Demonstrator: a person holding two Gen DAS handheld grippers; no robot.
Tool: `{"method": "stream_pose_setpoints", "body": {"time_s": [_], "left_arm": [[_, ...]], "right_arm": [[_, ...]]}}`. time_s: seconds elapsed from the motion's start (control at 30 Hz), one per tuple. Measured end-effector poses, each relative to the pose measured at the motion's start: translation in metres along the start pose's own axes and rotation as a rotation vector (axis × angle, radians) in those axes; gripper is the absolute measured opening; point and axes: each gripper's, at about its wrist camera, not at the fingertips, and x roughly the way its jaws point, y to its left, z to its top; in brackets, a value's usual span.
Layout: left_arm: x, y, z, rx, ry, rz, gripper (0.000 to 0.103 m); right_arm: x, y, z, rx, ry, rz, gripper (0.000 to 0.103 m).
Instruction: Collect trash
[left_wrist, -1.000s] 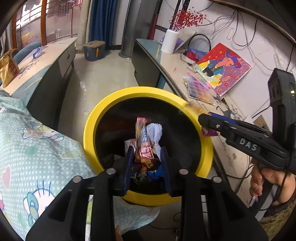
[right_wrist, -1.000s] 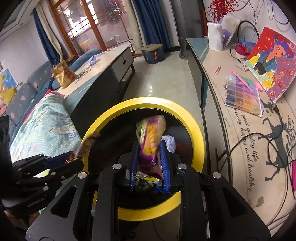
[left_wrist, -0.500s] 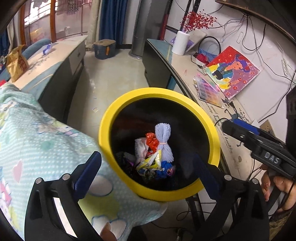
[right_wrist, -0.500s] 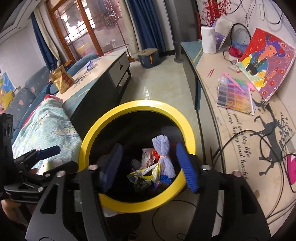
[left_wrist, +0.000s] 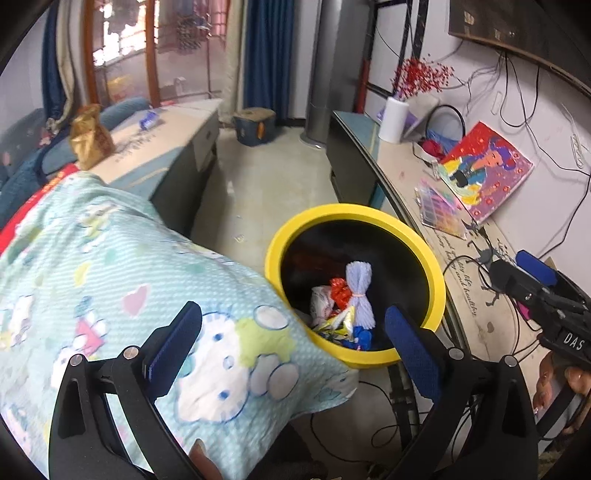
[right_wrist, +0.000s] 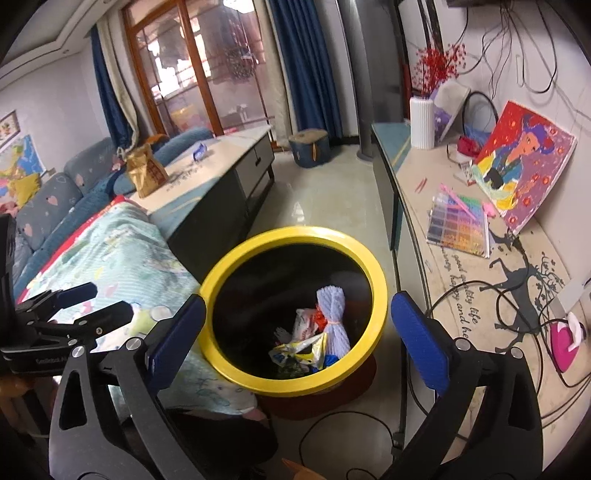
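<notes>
Both claws, left gripper (left_wrist: 291, 343) and right gripper (right_wrist: 295, 332), are spread wide with nothing in them, and the trash (right_wrist: 314, 338) sits piled inside the yellow bin (right_wrist: 382, 295) below.

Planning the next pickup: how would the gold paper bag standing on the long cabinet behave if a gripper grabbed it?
The gold paper bag looks crinkled and thin, so it would probably crumple rather than resist. It stands upright and pinched at the top, so a side push may well tip it. Its weight cannot be judged; the contents are hidden.
</notes>
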Motion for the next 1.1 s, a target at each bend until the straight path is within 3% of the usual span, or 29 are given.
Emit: {"method": "stream_pose_setpoints", "body": {"time_s": [0.43, 0.63, 0.83, 1.1], "left_arm": [[-0.094, 0.022, -0.051, -0.058, -0.195, 0.113, 0.097], [-0.122, 0.030, -0.080, -0.077, -0.265, 0.157, 0.097], [-0.145, 0.040, -0.104, -0.124, -0.344, 0.203, 0.097], [-0.157, 0.045, -0.125, -0.129, -0.373, 0.199, 0.097]], "right_arm": [[-0.051, 0.034, -0.019, -0.097, -0.168, -0.026, 0.093], [-0.073, 0.058, -0.034, -0.142, -0.256, 0.007, 0.093], [-0.100, 0.079, -0.055, -0.156, -0.399, 0.030, 0.092], [-0.119, 0.103, -0.084, -0.225, -0.557, 0.044, 0.092]]}}
